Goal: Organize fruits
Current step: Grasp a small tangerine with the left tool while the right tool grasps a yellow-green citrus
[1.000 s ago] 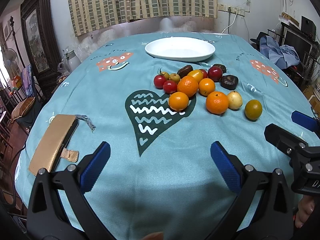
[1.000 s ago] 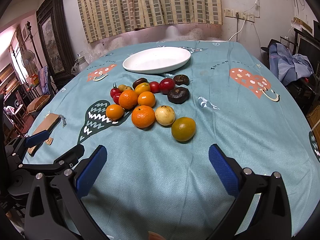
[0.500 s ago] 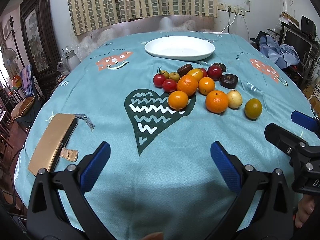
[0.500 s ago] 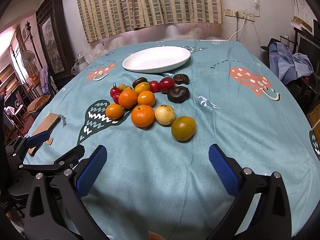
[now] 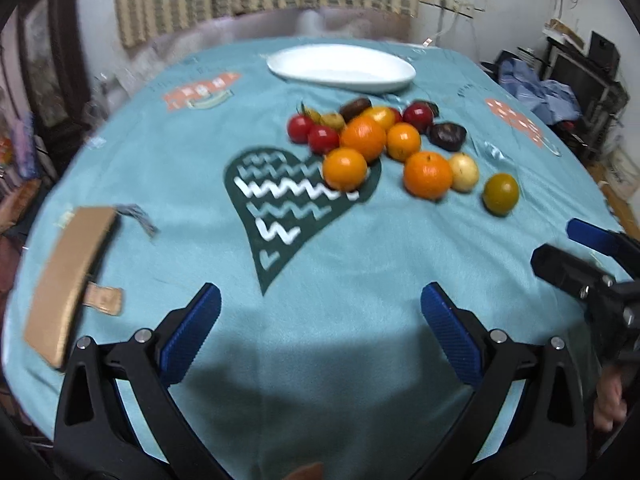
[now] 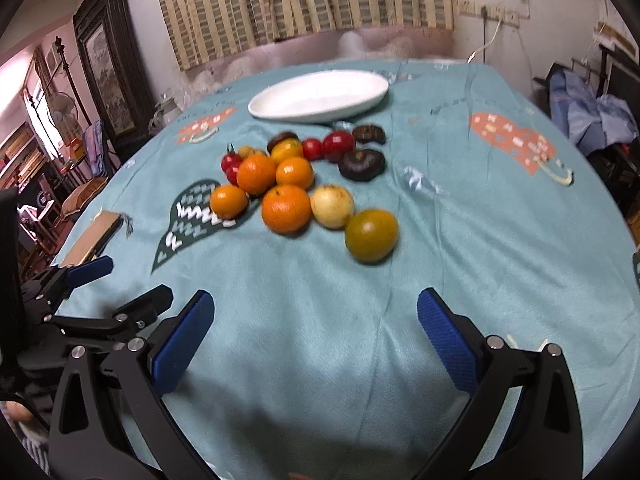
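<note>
A cluster of fruit lies mid-table on the teal cloth: several oranges (image 5: pixel 427 174) (image 6: pixel 286 208), red tomatoes (image 5: pixel 323 139) (image 6: pixel 338 144), a pale yellow fruit (image 5: pixel 464 166) (image 6: pixel 332 206), a green-orange fruit (image 5: pixel 500 193) (image 6: pixel 371 235) and dark brown fruits (image 5: pixel 447 135) (image 6: pixel 361 164). A white oval plate (image 5: pixel 342 67) (image 6: pixel 320 96) lies empty behind them. My left gripper (image 5: pixel 320 330) is open and empty, well short of the fruit. My right gripper (image 6: pixel 314 338) is open and empty, closest to the green-orange fruit.
A tan wallet (image 5: pixel 68 276) (image 6: pixel 94 236) lies near the table's left edge. The right gripper shows at the right of the left wrist view (image 5: pixel 580 256); the left gripper shows at the left of the right wrist view (image 6: pixel 100 292). Furniture and clutter surround the round table.
Both grippers have moved forward toward the fruit; the views are now motion-blurred and the fruit looks closer. Both stay open. No fruit has moved.
</note>
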